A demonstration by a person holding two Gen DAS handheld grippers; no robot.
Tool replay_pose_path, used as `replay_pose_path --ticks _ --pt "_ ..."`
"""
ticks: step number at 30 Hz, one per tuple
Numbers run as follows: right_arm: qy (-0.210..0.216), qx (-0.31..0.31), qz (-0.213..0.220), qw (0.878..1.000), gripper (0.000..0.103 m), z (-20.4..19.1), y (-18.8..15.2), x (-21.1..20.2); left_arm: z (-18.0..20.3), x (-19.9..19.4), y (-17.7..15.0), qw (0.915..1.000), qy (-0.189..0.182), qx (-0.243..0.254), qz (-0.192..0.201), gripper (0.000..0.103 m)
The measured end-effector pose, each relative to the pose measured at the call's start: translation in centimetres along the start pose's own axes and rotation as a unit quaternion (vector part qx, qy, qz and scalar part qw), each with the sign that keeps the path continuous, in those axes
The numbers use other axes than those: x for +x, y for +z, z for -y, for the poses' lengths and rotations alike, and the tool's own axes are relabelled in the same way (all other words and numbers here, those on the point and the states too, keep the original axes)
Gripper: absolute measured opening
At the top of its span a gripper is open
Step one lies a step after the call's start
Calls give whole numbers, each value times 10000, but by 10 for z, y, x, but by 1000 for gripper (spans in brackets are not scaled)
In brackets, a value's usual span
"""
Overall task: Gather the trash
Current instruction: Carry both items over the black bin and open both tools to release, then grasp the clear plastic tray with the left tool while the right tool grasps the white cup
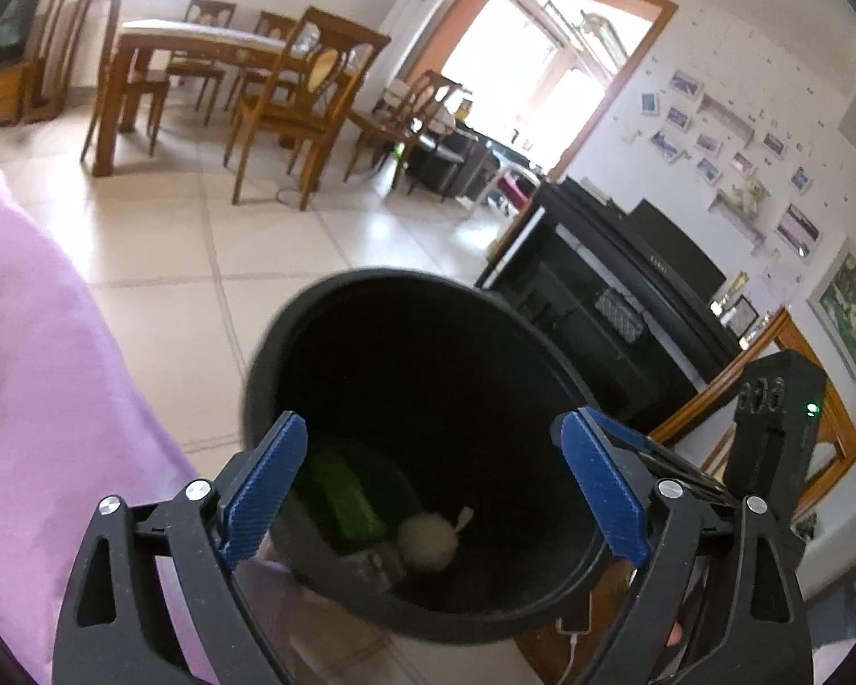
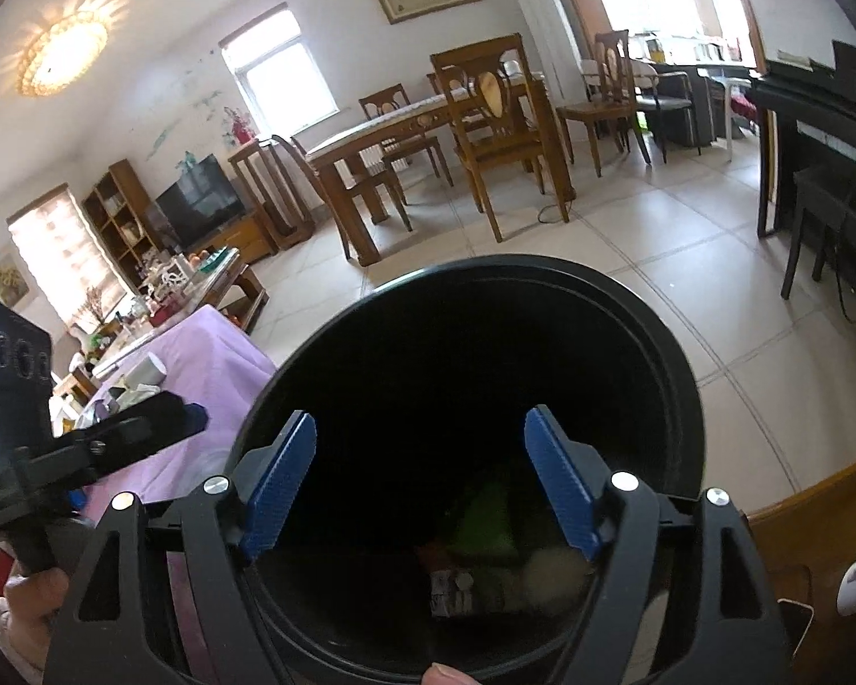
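A black round trash bin was seen from above in both wrist views, standing on the tiled floor just beside a surface draped in a purple cloth. Its long axis ran roughly upright, with the open mouth turned up toward the cameras, so that the rim appeared as a wide ring and the inside as a dark well.

At the bottom of the bin, several pieces of trash were visible: a green packet lying tilted against the wall, a pale round ball just beside it, and a small printed wrapper near them. Which of these touched could not be told in the dark.

The left gripper was held over the bin's mouth with its blue-padded jaws spread wide and nothing between them. The right gripper was likewise held over the mouth, its jaws released and empty. Both pointed downward into the bin.

In the right wrist view the left gripper's body was seen at the left edge, above the purple cloth, with part of a hand on its handle. A fingertip showed at the lower edge.

A wooden dining table and chairs stood well apart, further back in the room.
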State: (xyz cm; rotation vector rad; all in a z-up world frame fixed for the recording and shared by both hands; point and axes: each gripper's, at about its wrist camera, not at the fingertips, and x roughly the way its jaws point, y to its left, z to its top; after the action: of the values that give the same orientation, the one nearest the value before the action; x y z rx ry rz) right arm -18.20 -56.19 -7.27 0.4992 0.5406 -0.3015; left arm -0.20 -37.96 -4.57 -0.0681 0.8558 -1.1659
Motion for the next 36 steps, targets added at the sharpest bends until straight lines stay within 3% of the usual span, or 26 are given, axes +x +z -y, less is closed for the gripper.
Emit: replay_pose_path --ticks 5,11,17,19,20,21,23,25,29,32,36 --pt "183 -253 -6 9995 76 -29 2 4 -21 -59 -3 9988 172 -126 450 90" --pt "652 -773 -93 9948 76 -97 8 15 -69 -143 -11 9917 657 -456 1011 90" --pt "1237 -1285 -397 9832 76 -169 5 39 -135 -262 -30 9672 1821 -710 1624 90" --pt "1420 -1457 -535 9776 76 -191 1 49 -155 -307 -37 9528 2422 -577 1737 90" --pt "1530 -1558 -628 9738 78 -205 -2 55 -165 -327 -40 9438 2762 -464 1756 95" --pt "1635 -1645 -717 9701 79 -218 -4 61 -176 -346 -43 9317 3172 -297 1744 98" --pt "1851 -1770 -902 9624 79 -238 -8 73 -199 -373 -48 9165 3698 106 1520 98" --pt "2037 -1922 -1097 9537 79 -263 -10 87 -217 -385 -50 9100 3967 330 1158 98" --pt "2315 -2143 -1341 9394 79 -313 -16 109 -267 -399 -49 9166 3950 478 381 98" --pt "2429 -2372 -1461 9292 79 -349 -23 125 -287 -398 -48 9205 3864 581 88 98" --pt "2304 -2792 -1644 9176 79 -390 -37 150 -305 -384 -54 9154 3911 875 -369 98"
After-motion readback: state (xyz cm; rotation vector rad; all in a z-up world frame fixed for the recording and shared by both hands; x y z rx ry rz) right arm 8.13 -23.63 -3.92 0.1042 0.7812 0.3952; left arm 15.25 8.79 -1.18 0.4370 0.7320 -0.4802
